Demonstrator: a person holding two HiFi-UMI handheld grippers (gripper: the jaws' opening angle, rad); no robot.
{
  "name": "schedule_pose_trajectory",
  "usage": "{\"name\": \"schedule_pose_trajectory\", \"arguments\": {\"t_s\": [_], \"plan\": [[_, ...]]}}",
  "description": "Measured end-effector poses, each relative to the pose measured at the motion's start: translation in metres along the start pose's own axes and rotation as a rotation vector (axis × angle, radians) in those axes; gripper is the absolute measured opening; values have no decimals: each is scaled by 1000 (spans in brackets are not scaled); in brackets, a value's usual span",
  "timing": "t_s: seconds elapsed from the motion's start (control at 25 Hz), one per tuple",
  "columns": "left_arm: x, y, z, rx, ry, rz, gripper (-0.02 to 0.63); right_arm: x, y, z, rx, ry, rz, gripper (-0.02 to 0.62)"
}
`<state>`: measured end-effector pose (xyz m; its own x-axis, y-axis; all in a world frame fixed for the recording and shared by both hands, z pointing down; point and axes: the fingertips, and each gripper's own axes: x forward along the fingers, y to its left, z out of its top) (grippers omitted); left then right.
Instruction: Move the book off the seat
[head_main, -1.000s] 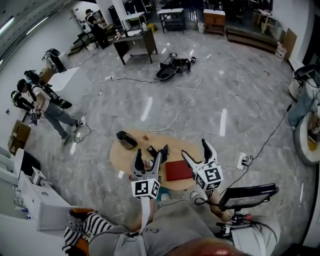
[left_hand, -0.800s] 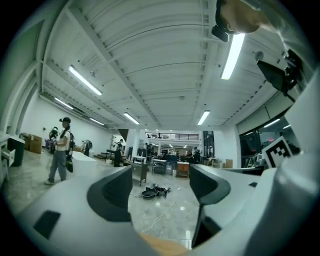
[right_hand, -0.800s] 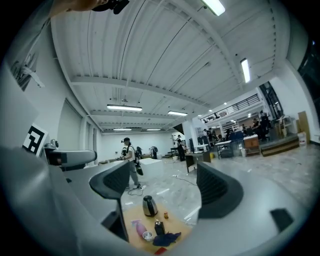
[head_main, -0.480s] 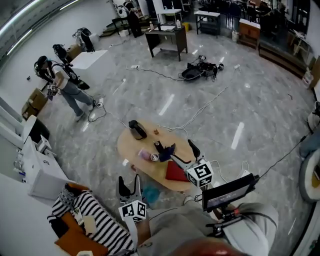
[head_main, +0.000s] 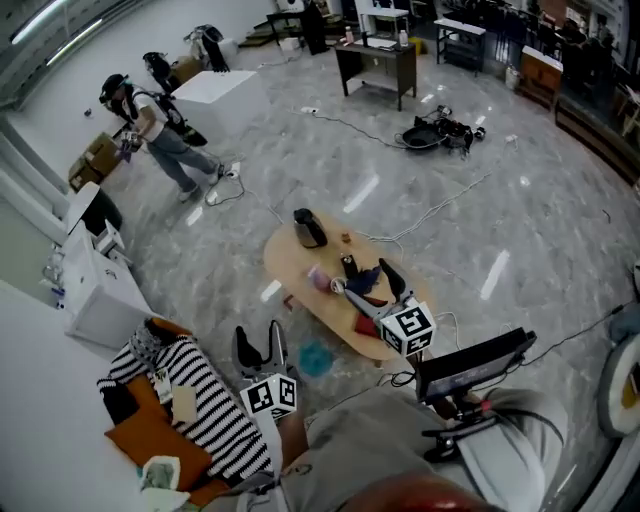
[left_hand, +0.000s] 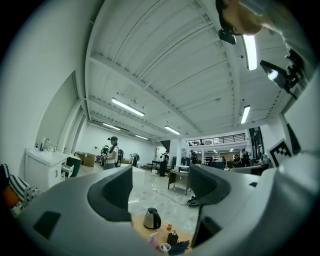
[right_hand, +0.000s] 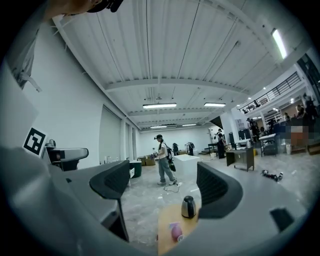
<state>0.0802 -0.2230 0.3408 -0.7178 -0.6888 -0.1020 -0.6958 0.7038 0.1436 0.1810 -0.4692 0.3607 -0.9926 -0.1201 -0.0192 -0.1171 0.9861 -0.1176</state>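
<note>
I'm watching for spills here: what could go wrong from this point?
The open right gripper hangs over the crowded oval wooden table, by the dark bottle and the black-topped steel kettle; a swing might tip them. White cables trail past the table and could trip the person. The open, empty left gripper is near the black-and-white striped cloth and might snag it.

Table (head_main: 287, 266) cluttered: kettle (head_main: 309, 228), bottle (head_main: 348, 268). Open floor (head_main: 215, 295) round left gripper (head_main: 258, 345), between table and striped cloth (head_main: 195, 390). Monitor (head_main: 470, 362) blocks right side.
</note>
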Motion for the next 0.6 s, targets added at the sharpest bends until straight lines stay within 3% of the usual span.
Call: {"name": "schedule_pose_trajectory", "arguments": {"t_s": [0.2,0.6], "plan": [[-15,38,16,13,-10,24,368,29,53,5,11,11,49,433],[-108,188,35,2,-49,192,368,92,249,-5,-59,52,304,433]]}}
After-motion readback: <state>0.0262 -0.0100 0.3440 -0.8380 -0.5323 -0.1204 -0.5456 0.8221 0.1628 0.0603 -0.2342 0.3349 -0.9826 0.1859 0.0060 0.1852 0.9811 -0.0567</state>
